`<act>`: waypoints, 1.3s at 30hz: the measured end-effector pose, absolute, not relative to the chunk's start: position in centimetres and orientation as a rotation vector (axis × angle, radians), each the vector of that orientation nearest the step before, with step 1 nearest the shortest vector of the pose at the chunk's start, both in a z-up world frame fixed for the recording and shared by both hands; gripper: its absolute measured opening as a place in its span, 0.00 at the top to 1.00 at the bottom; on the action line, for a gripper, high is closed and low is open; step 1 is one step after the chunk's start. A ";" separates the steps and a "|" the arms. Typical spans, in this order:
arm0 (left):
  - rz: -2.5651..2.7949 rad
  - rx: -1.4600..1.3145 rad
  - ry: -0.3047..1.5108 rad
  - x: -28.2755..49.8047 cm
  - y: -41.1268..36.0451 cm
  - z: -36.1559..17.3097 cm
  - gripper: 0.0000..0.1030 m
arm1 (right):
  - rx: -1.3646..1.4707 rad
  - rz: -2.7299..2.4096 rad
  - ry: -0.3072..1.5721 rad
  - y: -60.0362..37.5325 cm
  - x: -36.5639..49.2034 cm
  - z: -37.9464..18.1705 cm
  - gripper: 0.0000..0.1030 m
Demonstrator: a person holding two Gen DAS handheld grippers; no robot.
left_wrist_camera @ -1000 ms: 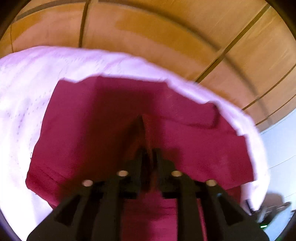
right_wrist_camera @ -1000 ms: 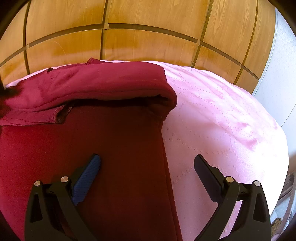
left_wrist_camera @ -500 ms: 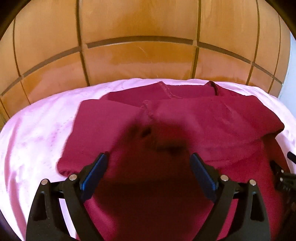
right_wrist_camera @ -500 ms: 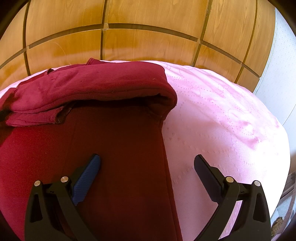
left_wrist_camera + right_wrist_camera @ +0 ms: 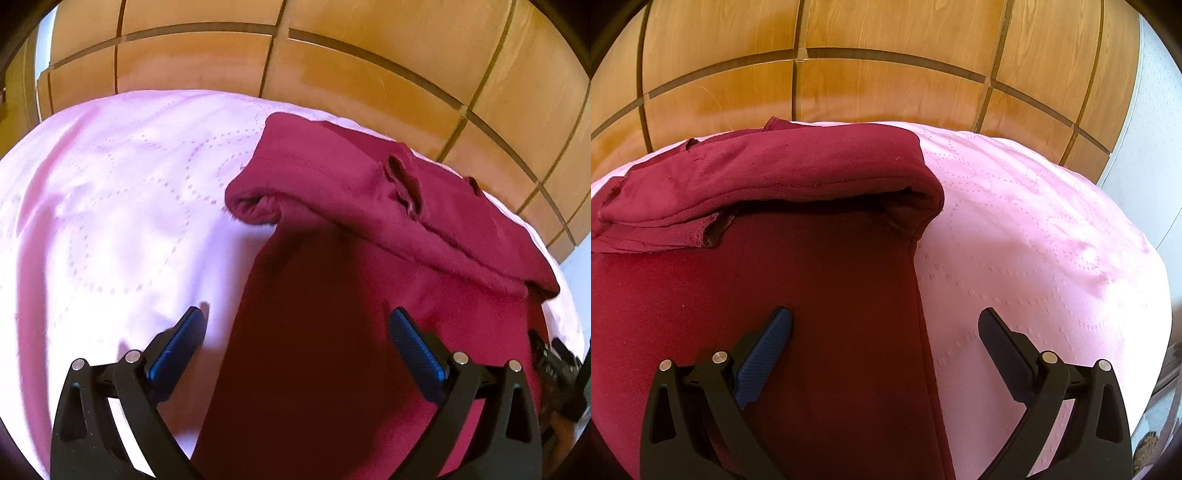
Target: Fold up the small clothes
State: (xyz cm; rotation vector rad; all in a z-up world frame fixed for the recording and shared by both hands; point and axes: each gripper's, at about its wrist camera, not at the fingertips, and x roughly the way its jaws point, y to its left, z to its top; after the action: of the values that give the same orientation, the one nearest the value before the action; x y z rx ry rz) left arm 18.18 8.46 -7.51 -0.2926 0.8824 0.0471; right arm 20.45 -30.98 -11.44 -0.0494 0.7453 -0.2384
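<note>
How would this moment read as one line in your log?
left gripper: opening, empty | right gripper: open, empty | garment: top folded over, on bedspread

Left tool (image 5: 295, 332): two black angular finger arms, ribbed blue pads (image 5: 177, 347) on the inner faces, two round silver screws per arm. Right tool (image 5: 884, 332): same black frame, blue pads, silver screws.

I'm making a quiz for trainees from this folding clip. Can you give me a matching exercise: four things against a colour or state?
Things:
1. garment
2. bedspread
3. headboard
4. left gripper

Descriptions:
A. pink, dotted quilting
B. jaws opening, nothing gripped
C. dark red, top folded over
D. wooden panels

Pairs: 1-C, 2-A, 3-D, 4-B
</note>
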 end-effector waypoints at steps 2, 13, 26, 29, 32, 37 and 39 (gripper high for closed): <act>0.046 -0.260 0.883 17.3 8.2 -7.4 0.03 | -0.047 -0.238 0.745 -31.0 20.5 -11.4 0.04; 0.034 -0.080 0.872 11.9 8.2 -7.4 0.03 | -0.033 -0.229 0.736 -31.1 20.3 -11.2 0.04; -0.048 -0.075 0.870 9.6 9.4 -8.0 0.02 | 0.373 -0.005 0.714 -36.3 16.5 -11.2 0.04; -0.055 -0.074 0.878 9.3 9.4 -8.0 0.02 | 0.415 0.046 0.711 -36.9 15.4 -11.4 0.03; -0.068 -0.100 0.890 9.1 9.8 -8.0 0.02 | 0.427 0.104 0.714 -37.3 14.6 -11.5 0.03; -0.093 -0.096 0.900 8.4 9.8 -7.9 0.02 | 0.586 0.186 0.679 -39.2 13.4 -12.0 0.03; -0.105 -0.093 0.903 8.1 9.9 -7.9 0.03 | 0.636 0.208 0.674 -39.9 13.2 -12.1 0.03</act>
State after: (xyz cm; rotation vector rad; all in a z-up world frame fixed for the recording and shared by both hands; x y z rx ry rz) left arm 8.06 9.90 -7.91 -0.0927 0.9028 -0.1052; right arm 13.15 -39.93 -12.07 0.6359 0.6738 0.2075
